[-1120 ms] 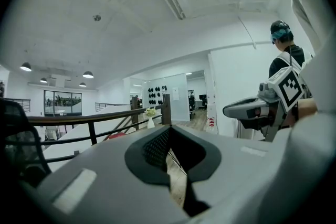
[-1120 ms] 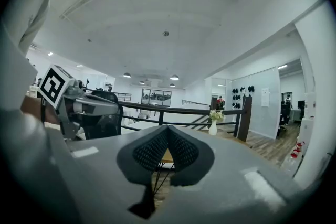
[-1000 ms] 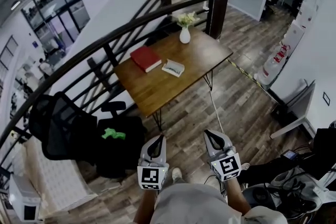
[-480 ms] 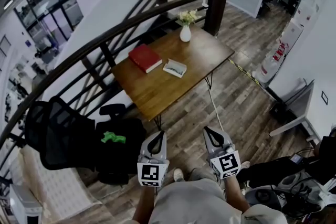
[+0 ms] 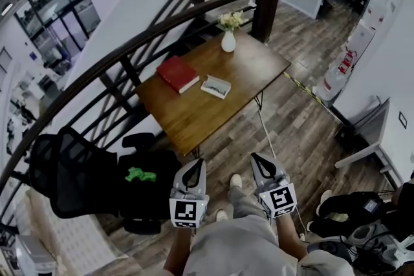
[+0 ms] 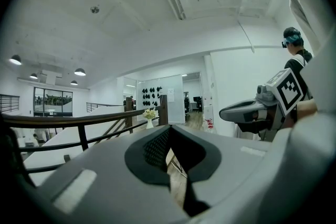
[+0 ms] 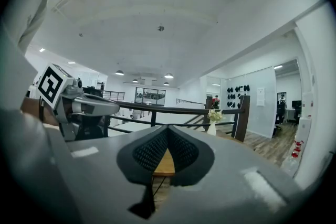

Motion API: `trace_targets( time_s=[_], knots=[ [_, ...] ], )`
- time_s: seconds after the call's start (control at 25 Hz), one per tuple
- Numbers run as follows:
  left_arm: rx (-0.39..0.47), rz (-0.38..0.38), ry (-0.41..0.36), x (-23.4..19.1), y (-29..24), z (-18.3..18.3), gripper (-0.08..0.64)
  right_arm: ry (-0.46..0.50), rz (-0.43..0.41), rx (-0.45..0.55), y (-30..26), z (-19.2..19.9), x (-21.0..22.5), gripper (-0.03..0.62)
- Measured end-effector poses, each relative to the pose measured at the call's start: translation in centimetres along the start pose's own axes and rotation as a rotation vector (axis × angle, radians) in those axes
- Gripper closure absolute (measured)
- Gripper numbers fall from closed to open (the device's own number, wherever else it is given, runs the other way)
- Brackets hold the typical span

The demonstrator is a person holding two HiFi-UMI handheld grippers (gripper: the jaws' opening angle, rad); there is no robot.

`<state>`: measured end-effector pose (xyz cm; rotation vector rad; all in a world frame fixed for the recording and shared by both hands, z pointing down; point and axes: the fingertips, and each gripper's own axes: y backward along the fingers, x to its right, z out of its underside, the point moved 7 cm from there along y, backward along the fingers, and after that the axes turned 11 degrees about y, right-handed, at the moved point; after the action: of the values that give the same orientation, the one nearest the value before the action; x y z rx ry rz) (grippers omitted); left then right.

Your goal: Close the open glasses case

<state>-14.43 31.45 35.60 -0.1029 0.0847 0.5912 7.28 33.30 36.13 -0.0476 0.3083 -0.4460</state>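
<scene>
Looks not yet begun: on the distant brown wooden table (image 5: 194, 114), a small pale glasses case (image 5: 215, 85) lying open and untouched, just right of a red hardcover book (image 5: 178, 73) and well short of the white vase of pale flowers (image 5: 228, 41) at the far corner. Holds the left gripper (image 5: 193, 168) and the right gripper (image 5: 260, 165) low and close to the body, side by side above the floor, well apart from the table and the case. Shows, in each gripper view, jaws brought together at the tips with nothing between them, only a strip of table and floor seen through the hollow of the dark pads. Leaves the whole job to do, by this reading: walking up to the table, bringing a gripper to the raised lid, perhaps steadying the base with the other, and folding the lid down until shut. As for the surface, plain warm-brown wood on thin black legs, carrying only the book, the case and the vase. Around it, a grey-brown plank floor (image 5: 304, 119) and, hard against the table's far side, a dark curved handrail with slanting bars (image 5: 129, 48). Nearer and to the left, a black mesh office chair (image 5: 68, 171) beside a black bag (image 5: 155, 200) with something green on top. Off to the right, red-and-white cylinders (image 5: 339, 74), likely fire extinguishers, against a white wall. Beyond, tall windows on the left and strip lights on a white ceiling in the gripper views.
</scene>
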Motion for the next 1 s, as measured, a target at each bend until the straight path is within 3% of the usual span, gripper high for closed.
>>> trace_targets(
  time_s=[0.52,1.0],
  knots=[
    [-0.024,-0.04,0.003,-2.3,-9.0,-1.2,0.54,-0.02,-0.047,0.024,-7.6,0.7,6.4,0.589],
    [-0.056,-0.13,-0.001,-2.5,-17.0,-2.6,0.54,-0.05,-0.143,0.024,-14.1,2.1,14.1,0.589]
  ],
)
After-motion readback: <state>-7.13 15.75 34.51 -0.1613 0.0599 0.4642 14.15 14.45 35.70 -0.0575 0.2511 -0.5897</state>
